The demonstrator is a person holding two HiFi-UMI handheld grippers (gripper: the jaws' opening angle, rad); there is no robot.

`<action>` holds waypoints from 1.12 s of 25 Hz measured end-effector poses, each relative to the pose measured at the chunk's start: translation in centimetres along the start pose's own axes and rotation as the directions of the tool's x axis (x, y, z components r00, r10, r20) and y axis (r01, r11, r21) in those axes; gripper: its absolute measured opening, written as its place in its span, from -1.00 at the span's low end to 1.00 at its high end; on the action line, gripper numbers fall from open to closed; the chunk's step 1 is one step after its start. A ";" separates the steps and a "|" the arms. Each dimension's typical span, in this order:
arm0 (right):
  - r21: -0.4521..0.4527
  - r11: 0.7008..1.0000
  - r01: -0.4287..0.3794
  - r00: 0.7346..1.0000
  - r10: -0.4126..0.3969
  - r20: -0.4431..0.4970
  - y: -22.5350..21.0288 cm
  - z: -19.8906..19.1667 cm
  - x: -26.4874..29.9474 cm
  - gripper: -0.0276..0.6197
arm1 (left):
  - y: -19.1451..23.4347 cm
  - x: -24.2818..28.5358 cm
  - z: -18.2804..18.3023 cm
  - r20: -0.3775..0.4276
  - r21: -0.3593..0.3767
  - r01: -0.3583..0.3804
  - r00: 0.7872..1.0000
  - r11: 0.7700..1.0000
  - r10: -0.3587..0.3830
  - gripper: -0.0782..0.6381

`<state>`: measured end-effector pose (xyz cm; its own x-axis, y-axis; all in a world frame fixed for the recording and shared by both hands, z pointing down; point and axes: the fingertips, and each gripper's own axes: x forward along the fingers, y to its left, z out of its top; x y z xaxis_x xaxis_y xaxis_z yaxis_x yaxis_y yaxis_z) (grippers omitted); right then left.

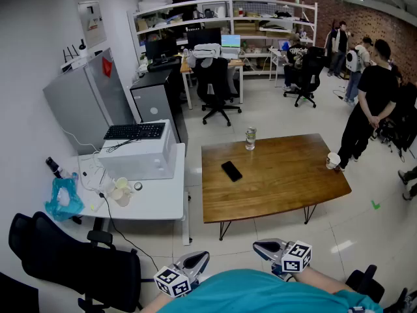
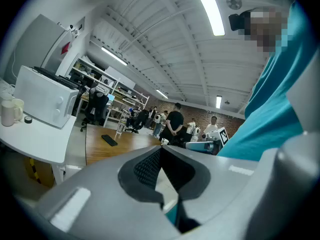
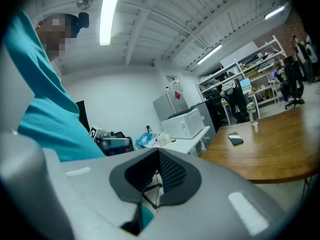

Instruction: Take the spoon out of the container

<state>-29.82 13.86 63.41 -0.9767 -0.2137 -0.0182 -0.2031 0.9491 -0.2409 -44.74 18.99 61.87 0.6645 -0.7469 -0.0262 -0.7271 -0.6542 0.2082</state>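
I cannot make out a spoon in any view. A white cup (image 1: 333, 160) stands at the right edge of the wooden table (image 1: 273, 188), and pale cups (image 1: 120, 189) sit on the white side table (image 1: 159, 204). My left gripper (image 1: 197, 260) and right gripper (image 1: 262, 246) are held low against the person's teal shirt, well short of both tables. In the left gripper view the left gripper (image 2: 161, 150) has its jaws together with nothing between them. The right gripper (image 3: 159, 152) also has its jaws together and holds nothing.
A black phone (image 1: 231, 171) and a clear bottle (image 1: 251, 137) are on the wooden table. A white microwave (image 1: 138, 156) carries a keyboard. A black chair (image 1: 71, 259) stands at the lower left. A person in black (image 1: 368, 106) stands near the table's right end.
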 end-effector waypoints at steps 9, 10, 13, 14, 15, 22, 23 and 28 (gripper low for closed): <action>-0.009 0.999 0.051 0.998 -0.051 0.031 -4.3 1.4 -7.9 -0.91 | -3.9 9.1 -1.0 -0.039 0.020 0.082 0.996 0.996 -0.081 -0.78; -0.011 0.998 0.064 0.997 -0.064 0.031 -4.9 1.5 -9.4 -0.91 | -4.7 10.4 -1.2 -0.042 0.020 0.093 0.995 0.995 -0.092 -0.78; -0.028 0.994 0.104 0.994 -0.103 0.028 -7.0 1.7 -14.2 -0.91 | -7.3 15.0 -2.1 -0.052 0.024 0.134 0.990 0.991 -0.133 -0.78; -0.028 0.993 0.117 0.993 -0.116 0.033 -7.8 1.8 -15.7 -0.91 | -8.2 16.6 -2.4 -0.056 0.024 0.150 0.987 0.988 -0.148 -0.78; -0.024 0.991 0.130 0.991 -0.129 0.040 -8.6 1.9 -17.1 -0.91 | -8.9 18.2 -2.7 -0.060 0.028 0.167 0.984 0.986 -0.165 -0.78; -0.021 0.971 0.238 0.970 -0.237 0.054 -13.0 2.5 -21.7 -0.91 | -9.2 24.6 -3.3 -0.091 0.012 0.267 0.960 0.964 -0.265 -0.78; -0.011 0.968 0.251 0.966 -0.250 0.062 -14.4 2.5 -22.2 -0.91 | -8.8 26.1 -3.5 -0.095 0.001 0.275 0.957 0.962 -0.273 -0.78; 0.011 0.954 0.301 0.952 -0.301 0.063 -25.7 2.7 -22.3 -0.91 | -2.7 35.9 -5.5 -0.092 -0.020 0.314 0.945 0.949 -0.315 -0.78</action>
<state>-2.65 -6.36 67.38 -0.8641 -0.5033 -0.0064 -0.4865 0.8383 -0.2460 -17.94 -5.44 65.74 0.8725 -0.4886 -0.0003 -0.4777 -0.8533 0.2090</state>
